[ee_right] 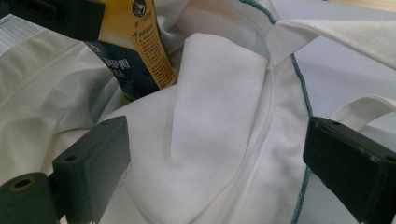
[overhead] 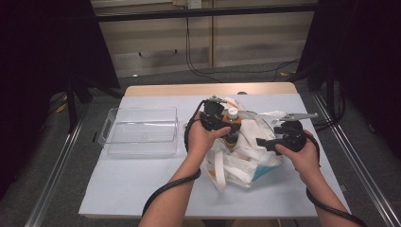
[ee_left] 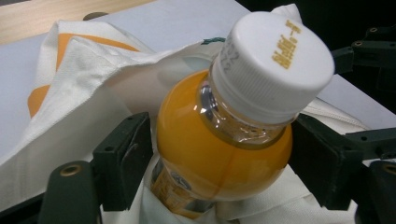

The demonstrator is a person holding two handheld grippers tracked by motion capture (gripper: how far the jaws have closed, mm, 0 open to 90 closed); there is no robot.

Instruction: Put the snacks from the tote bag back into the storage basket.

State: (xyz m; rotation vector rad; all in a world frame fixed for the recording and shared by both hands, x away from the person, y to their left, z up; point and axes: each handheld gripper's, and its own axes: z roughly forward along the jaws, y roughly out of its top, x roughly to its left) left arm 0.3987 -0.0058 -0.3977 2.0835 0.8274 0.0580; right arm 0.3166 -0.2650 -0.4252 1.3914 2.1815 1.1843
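An orange juice bottle with a white cap stands up out of a white cloth tote bag in the middle of the table. My left gripper is shut on the bottle just below its neck, one jaw on each side. In the high view the left gripper holds the bottle over the bag's far end. My right gripper is open, its jaws wide apart around a fold of the bag. The bottle's label shows beyond that fold. The right gripper sits at the bag's right side.
A clear plastic bin stands to the left of the bag, on the pale table cover. The bag's straps trail toward the front edge. Metal rails run along both sides of the table.
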